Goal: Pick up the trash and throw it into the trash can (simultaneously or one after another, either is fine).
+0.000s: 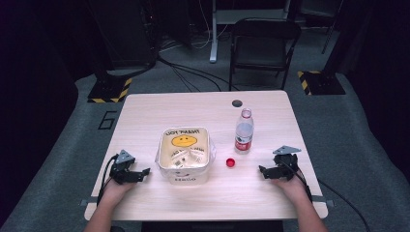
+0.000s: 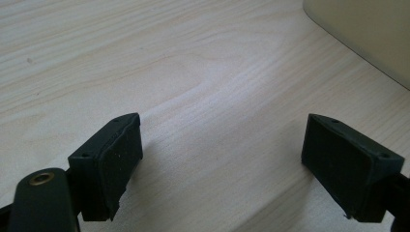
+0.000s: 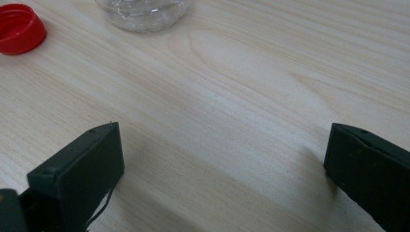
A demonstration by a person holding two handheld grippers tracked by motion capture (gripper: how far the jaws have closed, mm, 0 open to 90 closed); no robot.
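On the table [image 1: 159,104] both grippers rest low, one at each side, with nothing between their jaws. The left gripper [image 1: 142,172] lies just left of a bag [image 1: 184,154], a pale carrier with a yellow smiley printed on it, standing open near the table's middle. In the left gripper view the jaws stand spread wide over bare wood, and a corner of the bag [image 2: 367,34] shows at the upper right, near but apart. The right gripper [image 1: 262,170] lies to the right, its jaws also spread wide and empty.

A bottle [image 1: 244,131] stands upright just right of the bag, its neck uncapped. Its red cap [image 1: 230,163] lies on the wood in front of it, between the bag and the right gripper, touching neither. In the right gripper view the cap [image 3: 19,29] sits at the upper left and the clear base of the bottle [image 3: 142,12] beside it, both ahead of the open jaws.

The work seems to stand at a pause between steps: bottle opened, cap set down, nothing held. The next move likely falls to the right gripper, which is nearest. It would need to advance toward the cap or bottle and close squarely. The cap is small and flat, so a low, level approach matters; the bottle is tall and light and could tip if nudged off-centre.
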